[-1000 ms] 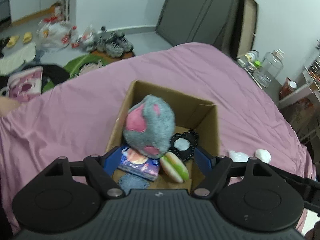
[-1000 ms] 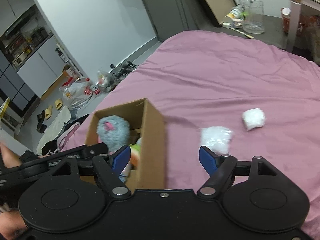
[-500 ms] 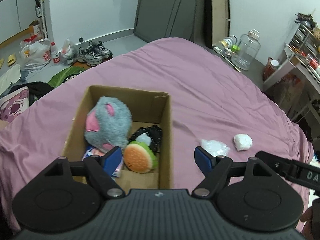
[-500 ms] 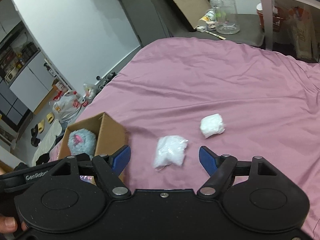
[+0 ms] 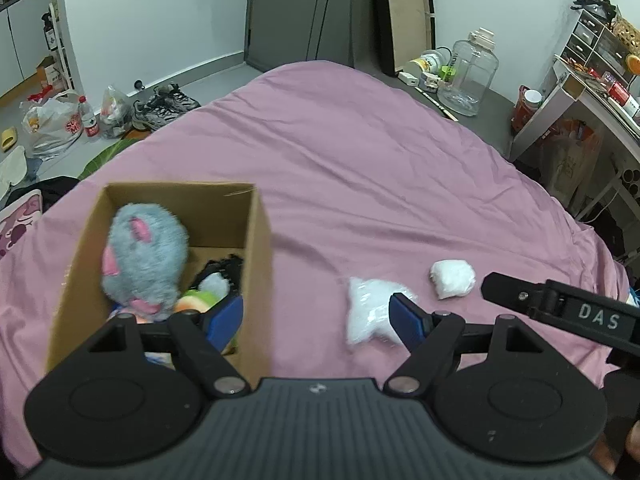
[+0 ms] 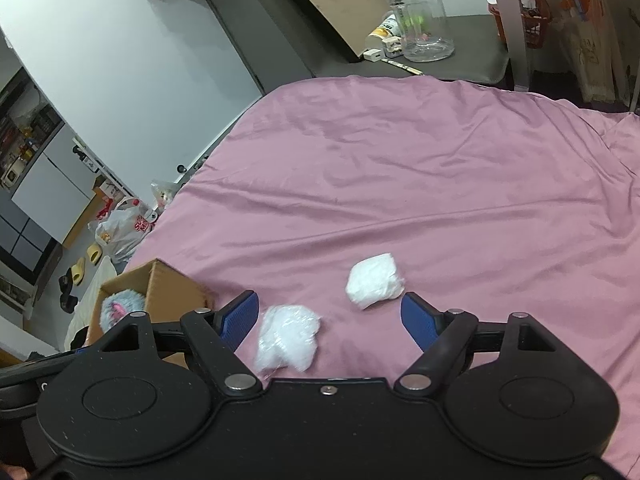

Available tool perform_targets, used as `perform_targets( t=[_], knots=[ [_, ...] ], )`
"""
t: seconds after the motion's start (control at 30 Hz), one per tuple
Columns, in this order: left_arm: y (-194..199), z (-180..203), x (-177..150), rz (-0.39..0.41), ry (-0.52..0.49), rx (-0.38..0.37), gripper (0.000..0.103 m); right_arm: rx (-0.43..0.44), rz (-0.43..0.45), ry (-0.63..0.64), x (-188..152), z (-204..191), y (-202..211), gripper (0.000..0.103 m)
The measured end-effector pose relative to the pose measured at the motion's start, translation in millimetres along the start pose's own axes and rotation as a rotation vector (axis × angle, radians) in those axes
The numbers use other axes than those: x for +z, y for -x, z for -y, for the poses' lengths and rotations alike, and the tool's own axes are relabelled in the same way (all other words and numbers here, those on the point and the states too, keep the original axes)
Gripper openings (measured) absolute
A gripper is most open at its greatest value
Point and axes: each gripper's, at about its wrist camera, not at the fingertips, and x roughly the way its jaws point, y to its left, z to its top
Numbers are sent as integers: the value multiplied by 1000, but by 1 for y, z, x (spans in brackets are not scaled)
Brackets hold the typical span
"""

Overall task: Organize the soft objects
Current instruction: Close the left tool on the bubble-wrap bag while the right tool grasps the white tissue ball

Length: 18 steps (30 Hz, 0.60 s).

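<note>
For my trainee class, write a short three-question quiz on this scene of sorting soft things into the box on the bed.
1. True or false: the grey plush toy already lies inside the cardboard box.
2. How many white plastic-wrapped bundles lie on the pink bedspread? A) one B) two C) three
3. Fill in: the right gripper is ____, holding nothing.

Key
1. True.
2. B: the nearer bundle and the farther bundle.
3. Open; the left gripper is open too.
</note>
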Motion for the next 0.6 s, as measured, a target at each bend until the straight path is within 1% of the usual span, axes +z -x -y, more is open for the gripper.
perform_targets(
  t=[0.13,0.27,0.6],
  knots=[
    [-11,18,4,-1,2,8,79,3,3,-26,1,18,-9,78],
    [-26,32,3,-16,-4,13,79,37,-19,-58,-1,34,-20,78],
    [-61,50,-8,-41,2,19,78,48,-54,-128,-3,67,-53,78]
  ],
)
